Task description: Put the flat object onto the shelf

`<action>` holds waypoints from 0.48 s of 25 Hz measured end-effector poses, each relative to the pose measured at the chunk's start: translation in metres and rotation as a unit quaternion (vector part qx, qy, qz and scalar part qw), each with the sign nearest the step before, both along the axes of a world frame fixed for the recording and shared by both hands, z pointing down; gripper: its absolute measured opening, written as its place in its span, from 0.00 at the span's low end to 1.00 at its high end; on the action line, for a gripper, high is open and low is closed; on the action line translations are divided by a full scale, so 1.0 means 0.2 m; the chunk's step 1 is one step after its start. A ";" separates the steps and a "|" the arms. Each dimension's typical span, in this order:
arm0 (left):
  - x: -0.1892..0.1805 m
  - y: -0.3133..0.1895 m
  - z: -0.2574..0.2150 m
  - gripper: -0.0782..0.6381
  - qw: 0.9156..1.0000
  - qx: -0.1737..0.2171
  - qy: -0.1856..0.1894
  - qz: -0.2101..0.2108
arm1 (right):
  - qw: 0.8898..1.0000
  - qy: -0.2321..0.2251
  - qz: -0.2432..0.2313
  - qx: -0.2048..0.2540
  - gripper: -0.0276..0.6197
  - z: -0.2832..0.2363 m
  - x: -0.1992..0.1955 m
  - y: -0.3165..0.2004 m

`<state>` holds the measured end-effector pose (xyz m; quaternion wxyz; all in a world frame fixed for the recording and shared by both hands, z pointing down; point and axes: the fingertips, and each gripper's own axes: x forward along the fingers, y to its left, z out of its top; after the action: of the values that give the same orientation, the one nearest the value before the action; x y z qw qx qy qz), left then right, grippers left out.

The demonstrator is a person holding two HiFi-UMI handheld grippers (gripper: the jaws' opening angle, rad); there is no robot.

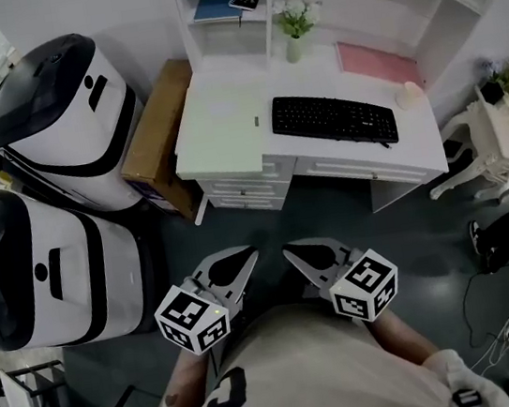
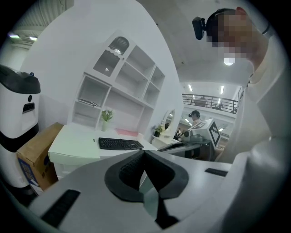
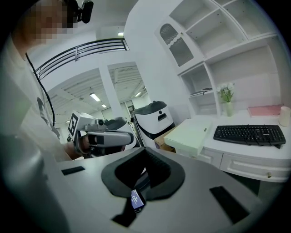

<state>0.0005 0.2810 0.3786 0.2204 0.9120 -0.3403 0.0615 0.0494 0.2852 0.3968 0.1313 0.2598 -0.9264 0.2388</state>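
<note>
A pale green flat slab lies on the left end of the white desk. A pink flat sheet lies at the desk's back right. The shelf unit rises behind the desk, with a blue book in one compartment. Both grippers hang close to the person's body, well short of the desk. My left gripper is shut and holds nothing. My right gripper sits beside it, jaws together, with nothing in it.
A black keyboard and a vase of flowers sit on the desk. Two large white-and-black machines and a cardboard box stand to the left. A white chair stands at the right.
</note>
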 end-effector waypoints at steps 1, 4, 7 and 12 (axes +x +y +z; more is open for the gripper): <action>0.02 -0.02 0.00 0.13 1.000 0.000 -0.001 -0.001 | 1.000 -0.001 -0.001 0.000 0.06 0.00 0.02 -0.02; 0.08 -0.07 0.00 0.13 1.000 -0.002 -0.005 -0.006 | 1.000 -0.005 -0.006 0.001 0.06 0.00 0.07 -0.08; 0.15 -0.12 0.01 0.13 1.000 -0.009 -0.010 -0.013 | 1.000 -0.010 -0.013 -0.002 0.06 0.00 0.12 -0.14; 0.24 -0.20 0.02 0.13 0.999 -0.015 -0.019 -0.023 | 0.999 -0.022 -0.026 -0.008 0.06 0.01 0.20 -0.23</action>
<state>0.0489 0.2403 0.3834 0.2288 0.8994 -0.3641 0.0786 0.0886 0.2401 0.3996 0.1197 0.2291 -0.9335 0.2486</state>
